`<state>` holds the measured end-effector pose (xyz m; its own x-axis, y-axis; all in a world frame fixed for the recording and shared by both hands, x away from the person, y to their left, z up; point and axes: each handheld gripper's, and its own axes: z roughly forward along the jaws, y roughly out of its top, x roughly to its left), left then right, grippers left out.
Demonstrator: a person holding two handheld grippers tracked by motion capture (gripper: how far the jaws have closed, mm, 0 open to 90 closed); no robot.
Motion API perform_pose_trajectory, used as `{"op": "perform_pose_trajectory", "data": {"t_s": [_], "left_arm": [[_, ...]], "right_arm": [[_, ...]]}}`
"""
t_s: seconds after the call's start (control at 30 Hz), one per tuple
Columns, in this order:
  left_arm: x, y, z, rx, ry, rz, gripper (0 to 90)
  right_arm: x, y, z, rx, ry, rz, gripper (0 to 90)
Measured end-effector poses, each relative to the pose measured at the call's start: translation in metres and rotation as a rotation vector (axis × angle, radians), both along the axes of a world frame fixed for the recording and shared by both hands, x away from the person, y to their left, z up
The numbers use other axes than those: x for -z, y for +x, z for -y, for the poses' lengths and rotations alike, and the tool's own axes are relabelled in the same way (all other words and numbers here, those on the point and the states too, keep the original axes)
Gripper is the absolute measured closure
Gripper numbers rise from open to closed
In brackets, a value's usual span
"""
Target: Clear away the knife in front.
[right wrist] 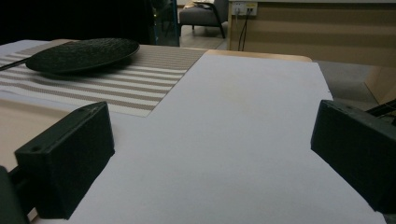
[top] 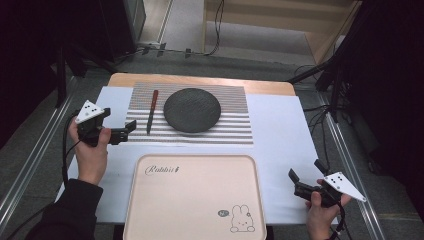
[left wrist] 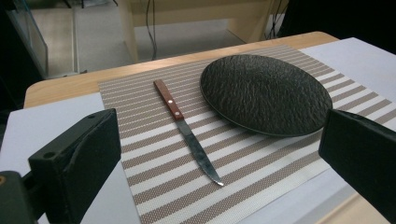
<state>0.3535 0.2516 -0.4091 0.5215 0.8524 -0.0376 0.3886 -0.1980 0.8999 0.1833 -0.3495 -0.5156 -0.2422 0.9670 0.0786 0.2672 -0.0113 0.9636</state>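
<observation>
A knife [top: 151,111] with a reddish-brown handle lies flat on a striped placemat [top: 235,127], just left of a dark textured plate [top: 192,110] — the two sit close but apart. In the left gripper view the blade tip points toward the camera. The left gripper [top: 129,129] hovers at the placemat's left edge, near the knife, jaws spread wide and holding nothing. White paper [top: 280,135] covers the wooden table [top: 200,80] beneath the mat. Nearer the person sits a pink tray [top: 195,197] printed with a rabbit — bare inside. The right gripper [top: 305,176] hangs over the paper right of the tray, jaws also wide apart.
</observation>
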Motion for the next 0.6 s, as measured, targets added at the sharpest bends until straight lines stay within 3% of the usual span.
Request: {"op": "perform_pose_trajectory", "data": {"t_s": [0.33,0.6], "left_arm": [[-0.004,0.026,0.013,0.012,0.009,-0.044,0.0],[-0.002,0.050,0.020,0.019,0.020,-0.107,0.4]], "right_arm": [[0.000,0.000,0.000,0.002,0.003,-0.004,0.0],[0.000,0.000,0.000,0.002,0.002,-0.006,0.0]]}}
